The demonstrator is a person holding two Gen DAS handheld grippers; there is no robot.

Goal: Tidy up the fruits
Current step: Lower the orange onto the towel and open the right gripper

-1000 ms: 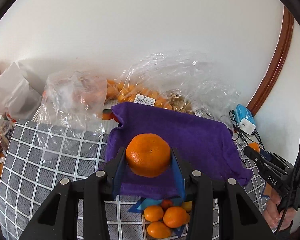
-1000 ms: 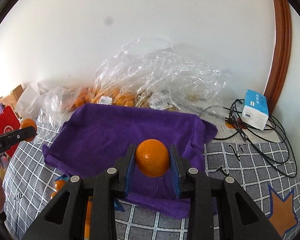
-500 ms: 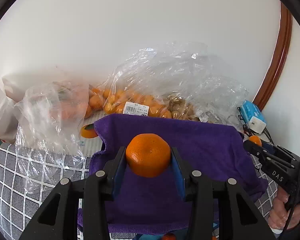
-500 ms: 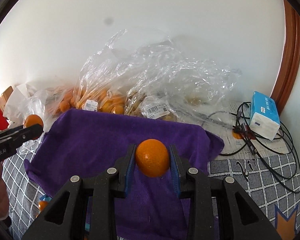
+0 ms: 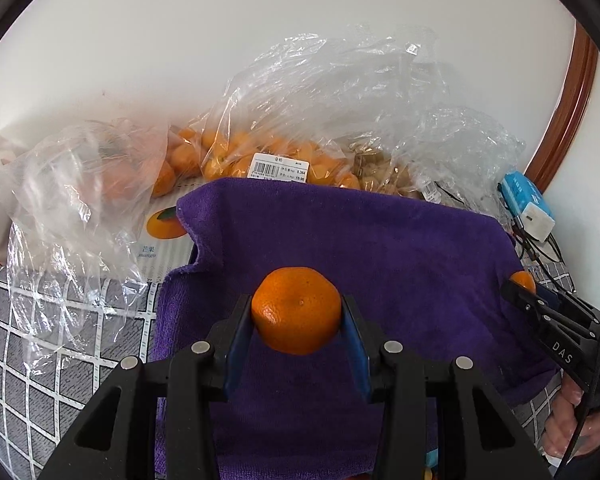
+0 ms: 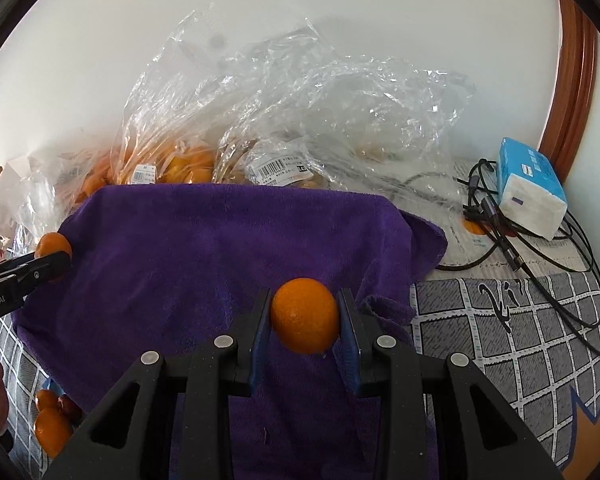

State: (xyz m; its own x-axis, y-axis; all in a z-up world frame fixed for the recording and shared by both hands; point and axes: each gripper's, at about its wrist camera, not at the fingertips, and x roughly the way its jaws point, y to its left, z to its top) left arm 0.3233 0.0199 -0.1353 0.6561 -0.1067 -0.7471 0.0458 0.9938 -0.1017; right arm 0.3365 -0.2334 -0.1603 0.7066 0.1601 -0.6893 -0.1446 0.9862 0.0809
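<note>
My left gripper is shut on a large orange mandarin and holds it above a purple towel. My right gripper is shut on a smaller round orange above the same purple towel. The right gripper shows at the right edge of the left wrist view with its orange. The left gripper with its mandarin shows at the left edge of the right wrist view. A few loose oranges lie on the checked cloth at the towel's front left.
Clear plastic bags of oranges lie behind the towel against the white wall. A crumpled bag lies at the left. A blue and white tissue pack and black cables lie at the right. A grey checked cloth covers the table.
Both grippers have moved forward over the purple towel with their fruit. The loose oranges at the front have dropped out of the left wrist view.
</note>
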